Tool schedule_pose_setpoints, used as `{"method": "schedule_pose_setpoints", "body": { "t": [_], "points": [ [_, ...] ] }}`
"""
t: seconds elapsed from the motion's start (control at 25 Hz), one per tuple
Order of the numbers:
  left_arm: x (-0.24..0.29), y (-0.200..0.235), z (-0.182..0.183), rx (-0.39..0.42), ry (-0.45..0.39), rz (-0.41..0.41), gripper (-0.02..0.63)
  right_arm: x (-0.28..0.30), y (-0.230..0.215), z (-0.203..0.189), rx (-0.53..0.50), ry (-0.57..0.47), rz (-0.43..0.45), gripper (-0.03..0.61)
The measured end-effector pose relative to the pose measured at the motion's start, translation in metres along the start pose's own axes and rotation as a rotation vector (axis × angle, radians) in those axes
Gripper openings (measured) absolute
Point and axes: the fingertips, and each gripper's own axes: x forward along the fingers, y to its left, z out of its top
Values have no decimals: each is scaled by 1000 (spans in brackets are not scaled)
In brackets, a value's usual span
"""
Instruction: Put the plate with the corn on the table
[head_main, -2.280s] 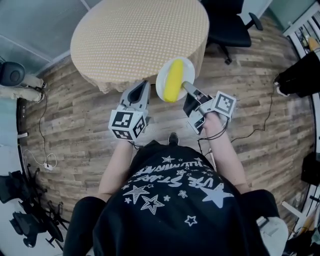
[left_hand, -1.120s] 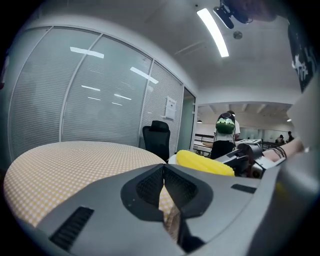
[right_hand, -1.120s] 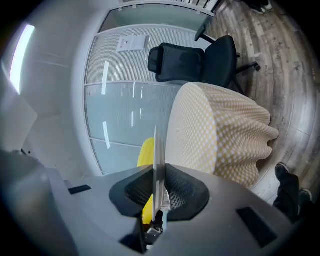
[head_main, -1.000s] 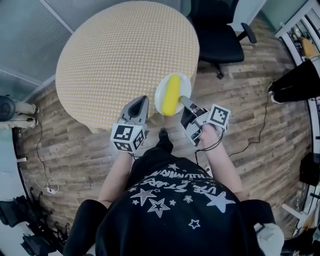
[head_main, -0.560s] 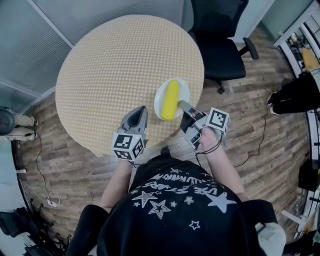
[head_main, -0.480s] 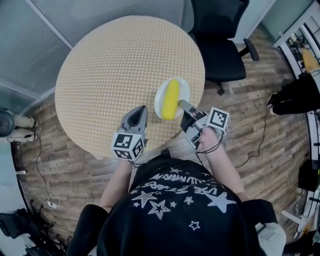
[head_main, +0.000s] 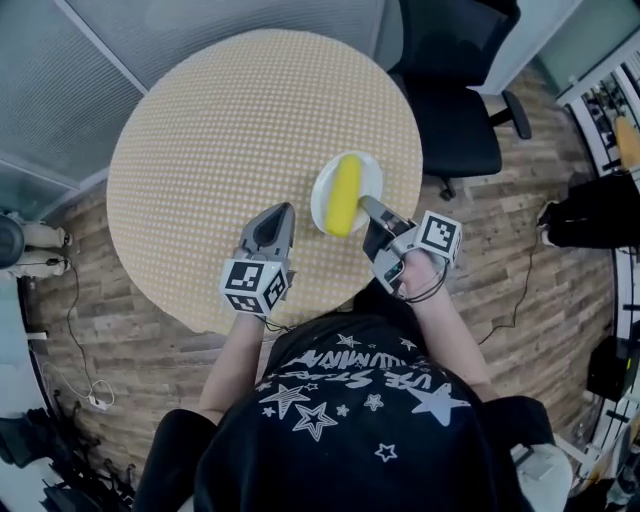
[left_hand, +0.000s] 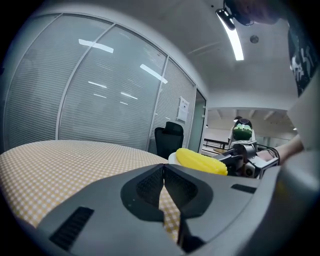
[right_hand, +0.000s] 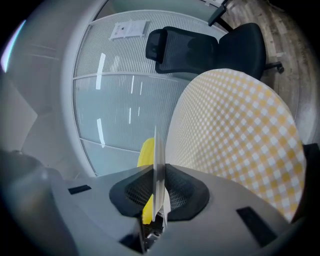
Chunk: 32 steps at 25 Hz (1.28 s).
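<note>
1 gripper bears the load: the right gripper (head_main: 370, 205) pinches the near rim of the plate (head_main: 373, 172) over the table (head_main: 230, 120), the corn (head_main: 345, 192) lying lengthwise away from its jaws, with the left gripper (head_main: 278, 212) closed and empty beside it.

The corn (head_main: 344, 194) is bright yellow, its plate (head_main: 373, 172) plain white. The round table (head_main: 220, 130) shows a fine yellow-and-white check. The left gripper (head_main: 278, 210) and right gripper (head_main: 368, 203) are grey with black-and-white square markers. The office chair (head_main: 455, 90) is black, the plank floor (head_main: 540, 290) grey-brown, and the person's shirt (head_main: 350, 420) black with white stars.
</note>
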Motion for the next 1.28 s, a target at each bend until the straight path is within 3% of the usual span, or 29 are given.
{"method": "schedule_pose_setpoints", "body": {
  "t": [0.44,0.8,1.04,1.28],
  "points": [
    [100,63,8,-78,44,190,8,106,-45,116,3,177,-47,60],
    [91,72,18,-79,34,303,8,125,-60,133,28,213,-53,60],
    [136,91,3,-103,77,341,8,163,-100,170,46,250,-108,60],
    [133,100,-8,-126,106,362,8,186,-108,164,84,250,-135,60]
  ]
}}
